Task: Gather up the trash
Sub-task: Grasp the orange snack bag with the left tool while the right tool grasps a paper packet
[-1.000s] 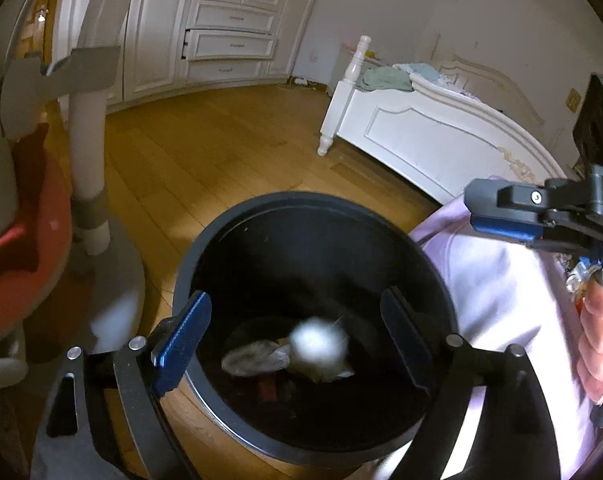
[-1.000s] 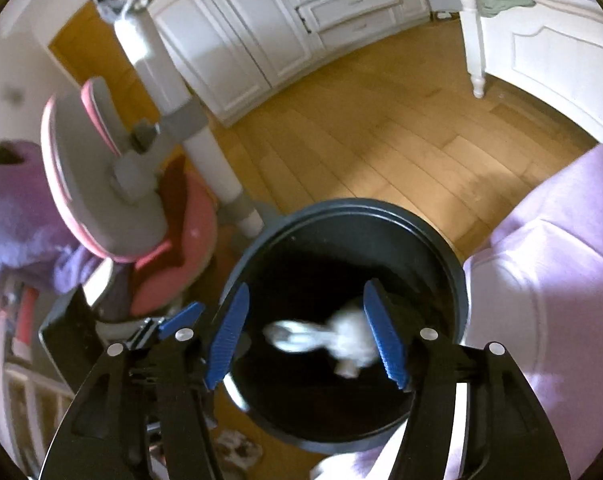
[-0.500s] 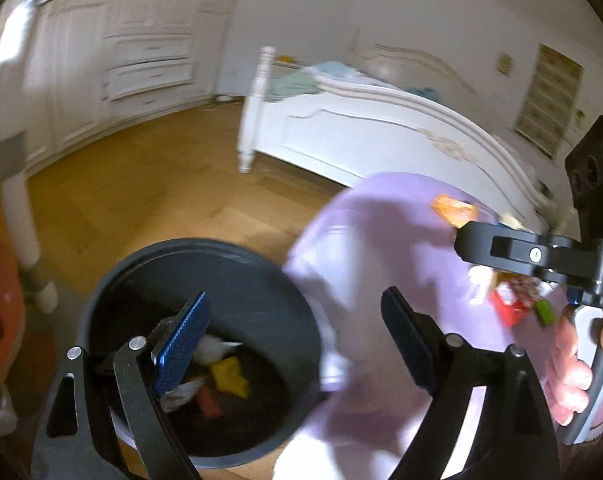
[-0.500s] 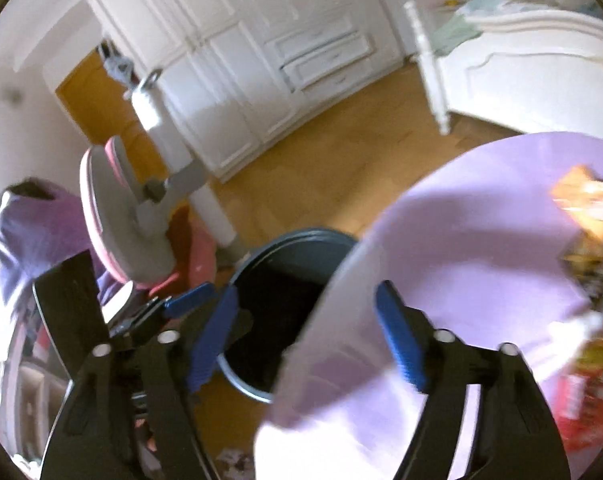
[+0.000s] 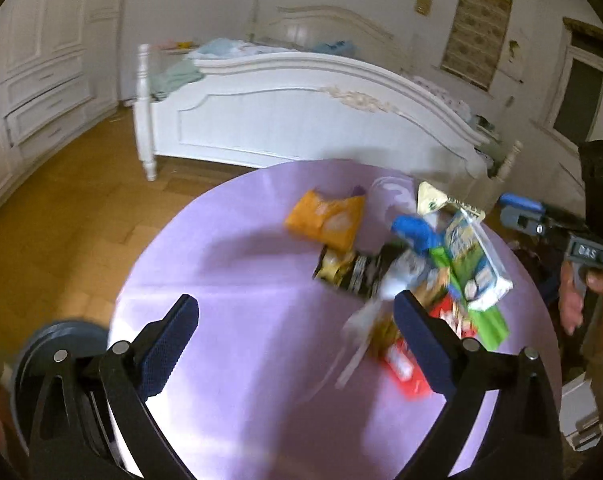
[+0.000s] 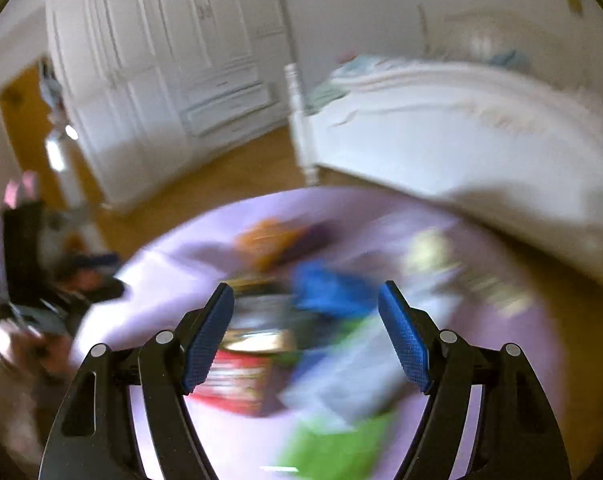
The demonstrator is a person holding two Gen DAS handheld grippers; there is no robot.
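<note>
- A round lilac table (image 5: 229, 320) fills the lower half of the left wrist view; behind it stands a white bed (image 5: 301, 120) on a wooden floor (image 5: 61, 208), with white cupboards (image 5: 41, 92) along the left wall.
- At the bottom left, partly hidden by the table's edge and the gripper frame, shows the rim of a dark bin (image 5: 41, 344).
- The trash lies in a loose heap on the table's right half — an orange packet (image 5: 325, 218) at the far side, a black-and-yellow wrapper (image 5: 349, 270) just beside it, a blue-and-green carton (image 5: 475, 264) tilted with its long axis running away and to the left, and a red wrapper (image 5: 405, 364) nearest the camera.
- The left gripper (image 5: 297, 328) hangs above the table with its blue fingers spread wide, nothing between them; the heap sits at and beyond its right finger.
- The right gripper (image 6: 305, 332) also gapes, empty, over the heap — its view is badly blurred, so single items there cannot be told.
- In the left view, the hand (image 5: 581, 292) gripping the right gripper's handle shows at the right edge.
</note>
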